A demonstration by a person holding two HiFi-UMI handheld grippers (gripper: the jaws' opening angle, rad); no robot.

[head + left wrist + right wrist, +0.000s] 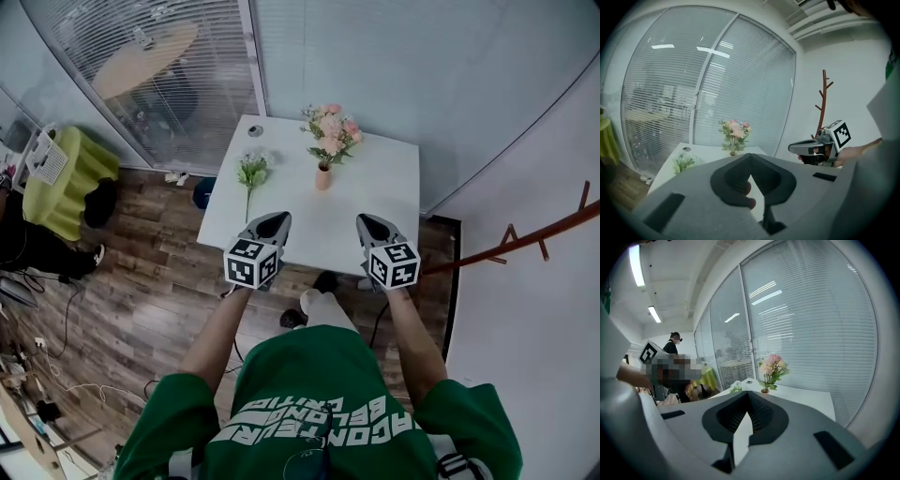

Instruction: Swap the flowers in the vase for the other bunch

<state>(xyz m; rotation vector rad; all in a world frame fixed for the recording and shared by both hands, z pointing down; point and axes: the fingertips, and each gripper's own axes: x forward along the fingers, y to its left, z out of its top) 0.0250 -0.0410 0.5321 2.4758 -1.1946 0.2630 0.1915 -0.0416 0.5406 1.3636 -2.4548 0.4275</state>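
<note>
**Flowers, vase and two closed grippers at a white table**

Table (375,192), white, fills the middle of the head view, with the person at its 6 o'clock edge. Left gripper (280,217) and right gripper (365,218) hover at that edge, at 7 and 5 o'clock. Each has its jaws brought together at the tips, with nothing between them. Pink bunch (330,131) rises upright just toward 12 o'clock of the table's centre. White-and-green bunch (251,171) lies flat at 9 o'clock, near the left edge. Vase (322,177), small and narrow, holds the pink stems and stands apart from the lying bunch. Small grey disc (255,130) sits at 11 o'clock.

The layout fits either bunch being the one due in the vase.

Hazards, as judged:
- The vase looks top-heavy, so a sideways pull on the stems or a knock from a gripper could tip it.
- The lying bunch is close to the edge and could be brushed to the floor.

Count: one table, two grippers, two bunches, one vase, one disc.
</note>
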